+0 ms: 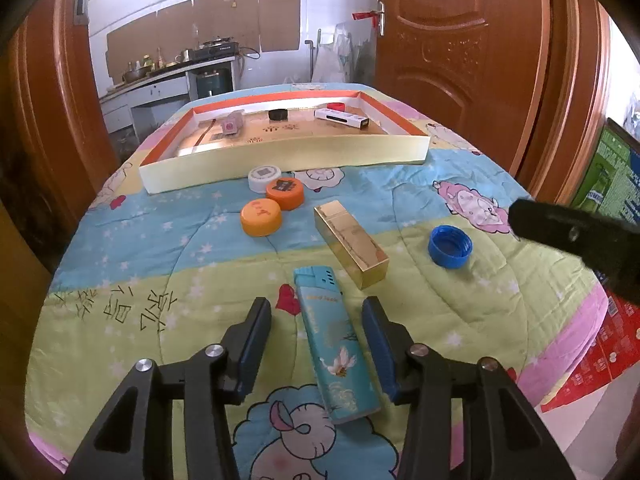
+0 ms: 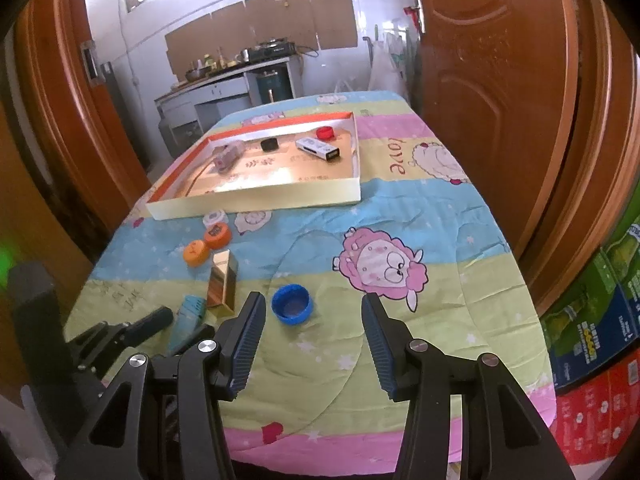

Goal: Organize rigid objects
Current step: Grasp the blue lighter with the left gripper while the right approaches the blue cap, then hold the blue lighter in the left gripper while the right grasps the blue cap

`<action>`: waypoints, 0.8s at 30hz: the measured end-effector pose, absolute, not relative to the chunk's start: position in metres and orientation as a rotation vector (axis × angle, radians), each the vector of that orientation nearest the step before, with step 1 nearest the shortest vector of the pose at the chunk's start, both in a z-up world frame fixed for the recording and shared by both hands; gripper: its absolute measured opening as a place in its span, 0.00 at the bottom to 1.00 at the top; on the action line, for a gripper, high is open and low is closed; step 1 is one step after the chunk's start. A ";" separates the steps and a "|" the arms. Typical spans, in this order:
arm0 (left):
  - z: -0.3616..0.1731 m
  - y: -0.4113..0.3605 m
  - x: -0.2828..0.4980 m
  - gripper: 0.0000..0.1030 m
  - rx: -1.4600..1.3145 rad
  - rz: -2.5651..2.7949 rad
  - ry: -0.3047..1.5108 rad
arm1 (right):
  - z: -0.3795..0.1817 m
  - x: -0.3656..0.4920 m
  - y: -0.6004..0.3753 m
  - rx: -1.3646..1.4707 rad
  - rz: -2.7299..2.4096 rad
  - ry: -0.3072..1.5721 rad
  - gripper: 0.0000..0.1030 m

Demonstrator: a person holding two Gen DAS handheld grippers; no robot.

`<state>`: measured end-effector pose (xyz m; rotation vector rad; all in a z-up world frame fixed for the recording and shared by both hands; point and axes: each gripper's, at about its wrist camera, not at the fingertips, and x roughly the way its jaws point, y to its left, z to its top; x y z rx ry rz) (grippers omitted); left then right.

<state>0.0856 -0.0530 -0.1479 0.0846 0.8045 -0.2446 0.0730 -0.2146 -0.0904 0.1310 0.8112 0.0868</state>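
A teal lighter (image 1: 336,344) lies on the quilted cloth between the fingers of my left gripper (image 1: 316,302). There is a gap on each side, so the jaws stand open around it. A gold box (image 1: 352,244) lies just beyond it. A blue cap (image 1: 450,247) lies upturned to the right. In the right wrist view, my right gripper (image 2: 312,298) is open and holds nothing. The blue cap (image 2: 291,304) sits just past its left fingertip. Two orange caps (image 1: 261,218) and a white cap (image 1: 264,178) lie in front of the shallow cardboard tray (image 1: 280,160).
The tray holds a black cap (image 1: 279,114), a red cap (image 1: 335,107), a white stick-shaped gadget (image 1: 342,117) and a small pink-and-white item (image 1: 232,124). Wooden doors (image 1: 460,60) flank the table. Stacked cartons (image 2: 592,340) stand at its right edge.
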 end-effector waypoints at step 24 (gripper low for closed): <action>-0.132 -0.008 0.082 0.22 -0.057 -0.269 0.739 | -0.132 0.100 -0.181 -0.060 0.111 0.854 0.50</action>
